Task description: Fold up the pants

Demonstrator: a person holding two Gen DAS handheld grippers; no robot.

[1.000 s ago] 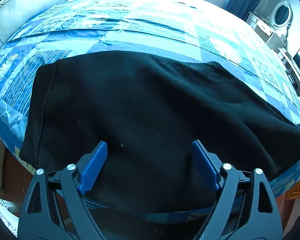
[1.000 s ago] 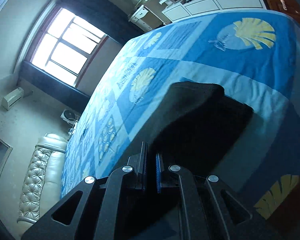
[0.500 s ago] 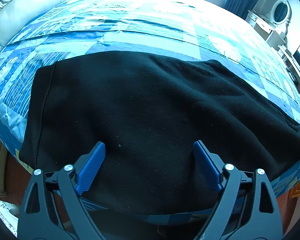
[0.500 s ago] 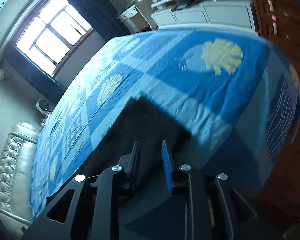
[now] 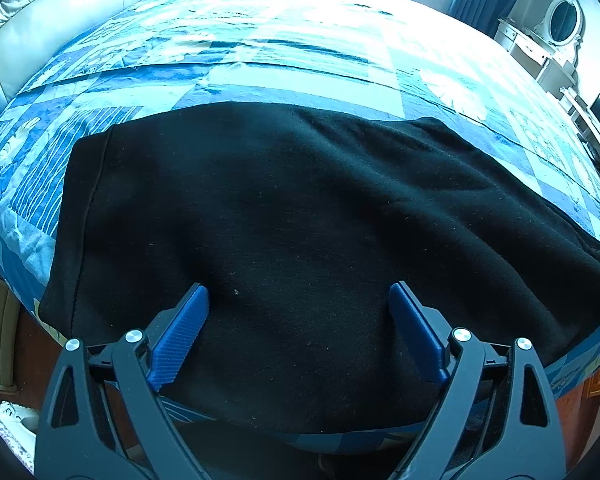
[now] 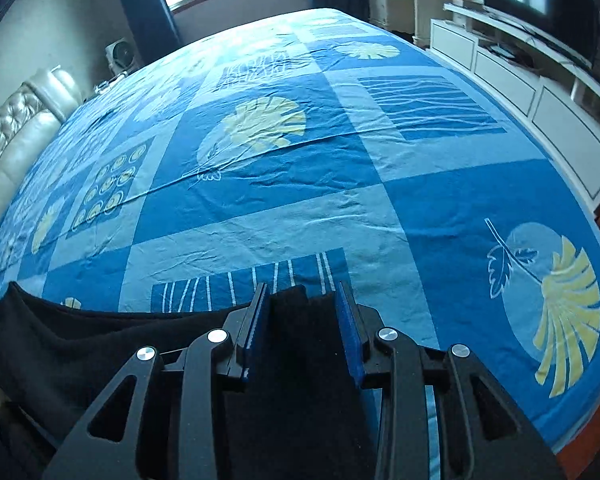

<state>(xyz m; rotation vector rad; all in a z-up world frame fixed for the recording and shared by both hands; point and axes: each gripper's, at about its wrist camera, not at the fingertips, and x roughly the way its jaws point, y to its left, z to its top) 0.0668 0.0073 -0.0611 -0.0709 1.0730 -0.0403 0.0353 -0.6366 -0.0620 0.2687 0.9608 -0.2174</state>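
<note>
Pants (image 5: 300, 240), black, lie spread flat across the near edge of the bed (image 5: 260, 60), on its blue patterned sheet; their near edge hangs slightly over the bed's side. Seen from the left wrist, a hem or band runs down the cloth's left side.

Left gripper (image 5: 299, 320) tilts steeply down over the middle of the pants, its jaws spread wide, blue pads (image 5: 180, 340) well apart with only flat cloth below them; whether the tips touch the fabric I cannot tell.

Right gripper (image 6: 302, 328) also points steeply down, at the other end of the pants (image 6: 100, 344), where the cloth ends just past the fingertips. Its jaws stand partly apart. Black cloth lies between the pads (image 6: 348, 336), but they do not visibly pinch it.
</note>
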